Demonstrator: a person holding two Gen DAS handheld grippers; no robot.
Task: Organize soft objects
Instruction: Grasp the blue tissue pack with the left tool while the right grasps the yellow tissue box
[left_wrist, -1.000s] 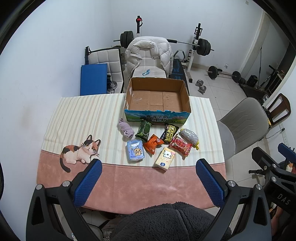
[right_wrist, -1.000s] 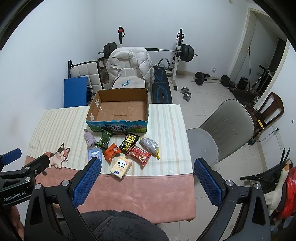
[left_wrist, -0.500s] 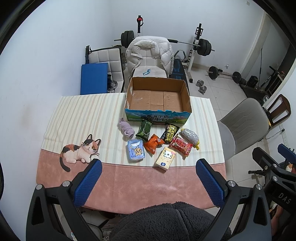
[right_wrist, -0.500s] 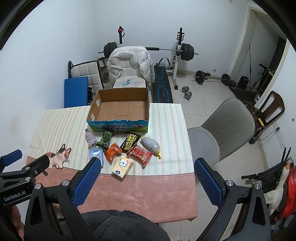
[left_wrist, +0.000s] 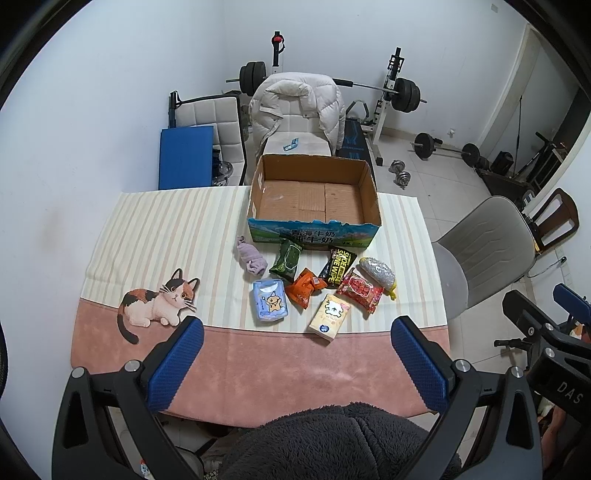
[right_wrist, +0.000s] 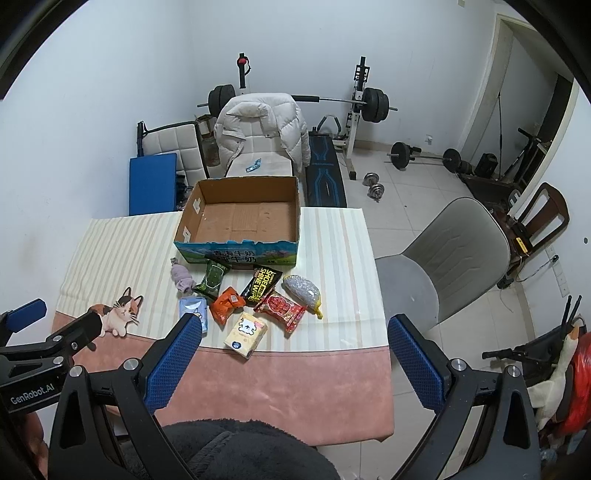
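Observation:
An open, empty cardboard box (left_wrist: 314, 197) (right_wrist: 240, 218) stands at the table's far middle. In front of it lie several soft packs: a purple cloth bundle (left_wrist: 251, 258), a green wipes pack (left_wrist: 286, 260), a black wipes pack (left_wrist: 338, 267), a silver pouch (left_wrist: 378, 275), an orange pack (left_wrist: 304, 291), a red pack (left_wrist: 360, 291), a blue tissue pack (left_wrist: 269, 304) and a yellow tissue pack (left_wrist: 328, 315) (right_wrist: 245, 334). My left gripper (left_wrist: 295, 362) and right gripper (right_wrist: 291, 358) are both open and empty, held above the table's near edge, well short of the packs.
The table has a striped and pink cloth with a cat print (left_wrist: 155, 302). A grey chair (right_wrist: 443, 258) stands to the right of the table. A chair with a white jacket (left_wrist: 295, 107), a blue mat (left_wrist: 184, 157) and a barbell rack (right_wrist: 365, 107) stand behind the table.
Both grippers have drifted very slightly; the right view has shifted a little so the table sits marginally further right. Nothing on the table has moved.

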